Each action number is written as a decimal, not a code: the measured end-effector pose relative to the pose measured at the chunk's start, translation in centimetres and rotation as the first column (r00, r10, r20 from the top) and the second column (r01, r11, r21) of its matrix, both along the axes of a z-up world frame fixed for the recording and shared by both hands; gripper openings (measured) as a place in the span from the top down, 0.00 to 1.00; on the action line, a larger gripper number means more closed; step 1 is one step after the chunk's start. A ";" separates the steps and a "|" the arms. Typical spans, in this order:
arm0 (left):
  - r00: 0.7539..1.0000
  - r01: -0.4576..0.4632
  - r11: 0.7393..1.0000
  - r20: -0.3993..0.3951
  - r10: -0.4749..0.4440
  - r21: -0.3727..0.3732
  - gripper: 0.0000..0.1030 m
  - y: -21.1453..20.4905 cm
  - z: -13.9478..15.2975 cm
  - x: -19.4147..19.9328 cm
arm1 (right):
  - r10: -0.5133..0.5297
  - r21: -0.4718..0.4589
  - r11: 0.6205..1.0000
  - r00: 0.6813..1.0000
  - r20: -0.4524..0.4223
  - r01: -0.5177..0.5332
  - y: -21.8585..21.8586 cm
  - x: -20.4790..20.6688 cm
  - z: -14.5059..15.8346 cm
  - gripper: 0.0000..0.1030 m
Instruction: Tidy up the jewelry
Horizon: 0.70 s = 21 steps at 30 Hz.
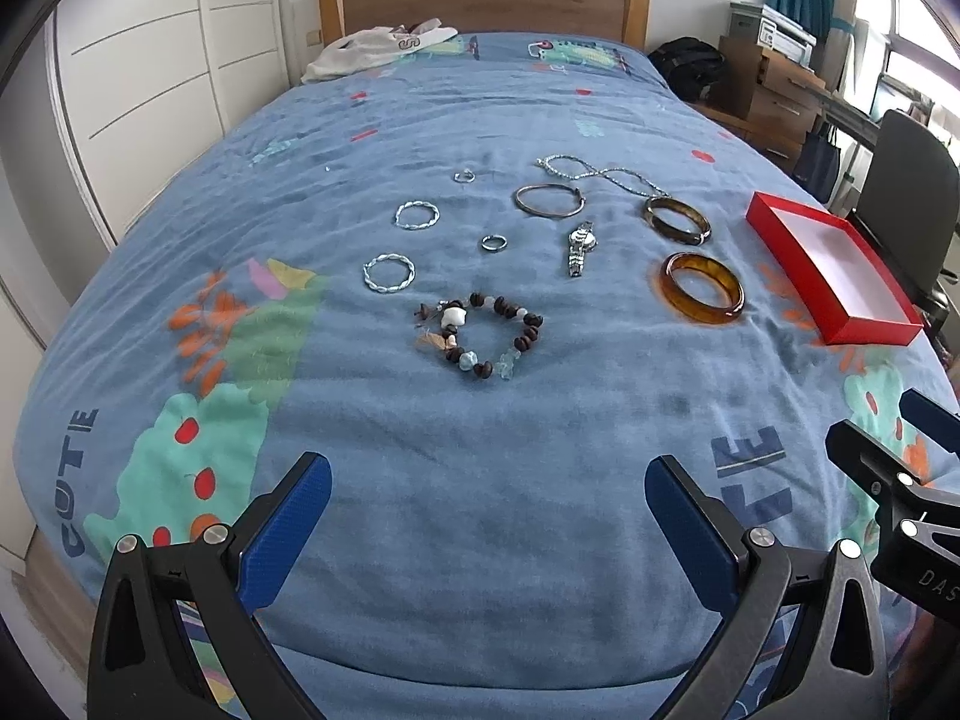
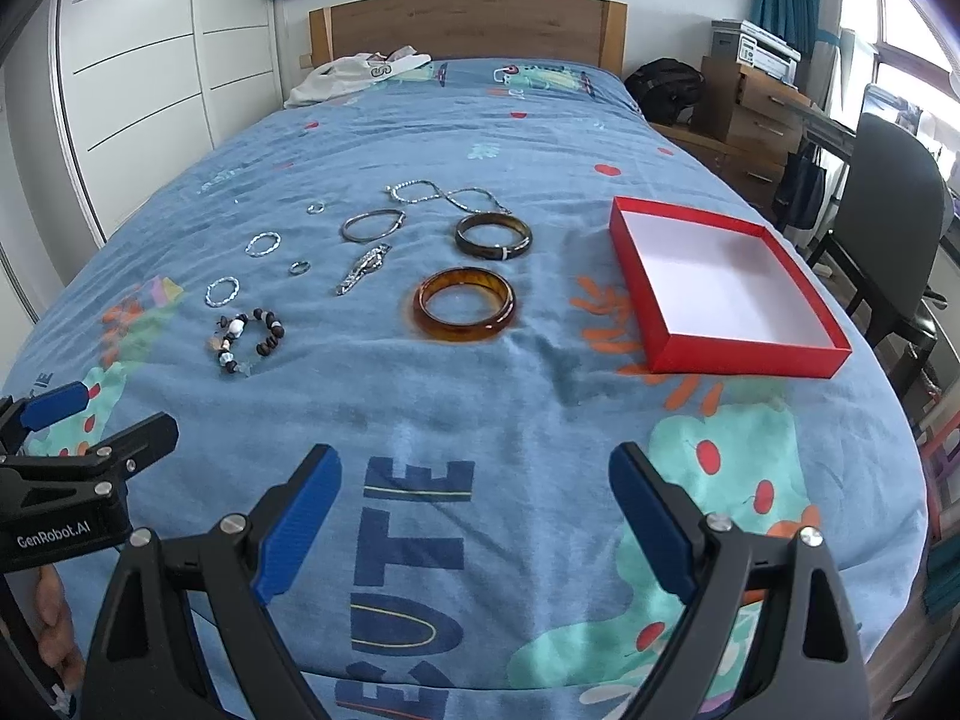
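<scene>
Jewelry lies spread on a blue bedspread (image 1: 480, 450). A beaded bracelet (image 1: 480, 333) is nearest, with two twisted silver bangles (image 1: 389, 273), a small ring (image 1: 494, 242), a watch (image 1: 579, 247), a thin hoop (image 1: 550, 200), a chain necklace (image 1: 600, 171), a dark bangle (image 1: 677, 219) and an amber bangle (image 2: 464, 303). An empty red box (image 2: 720, 282) with a white inside sits to the right. My left gripper (image 1: 487, 525) and my right gripper (image 2: 474, 519) are both open and empty above the near end of the bed.
A wooden headboard (image 1: 480, 0) and a white garment (image 1: 372, 48) are at the far end. White wardrobe doors (image 1: 138, 78) run along the left. A dark chair (image 2: 894, 204), a desk and drawers (image 2: 756, 108) stand to the right of the bed.
</scene>
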<state>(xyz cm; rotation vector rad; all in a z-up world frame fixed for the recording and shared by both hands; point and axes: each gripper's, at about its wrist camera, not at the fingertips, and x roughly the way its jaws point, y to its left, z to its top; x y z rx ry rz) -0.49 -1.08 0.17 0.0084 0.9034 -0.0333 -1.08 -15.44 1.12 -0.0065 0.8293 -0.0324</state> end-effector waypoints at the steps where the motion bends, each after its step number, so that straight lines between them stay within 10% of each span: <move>1: 1.000 -0.001 1.000 -0.003 0.001 -0.001 0.01 0.0 0.0 -0.1 | 0.002 0.000 1.000 1.000 0.001 -0.002 0.1 0.0 0.0 0.11; 21: 1.000 -0.012 0.999 -0.010 0.012 0.032 0.01 0.1 0.4 -0.1 | -0.020 0.036 0.999 1.000 0.020 0.019 -1.3 0.4 0.3 0.11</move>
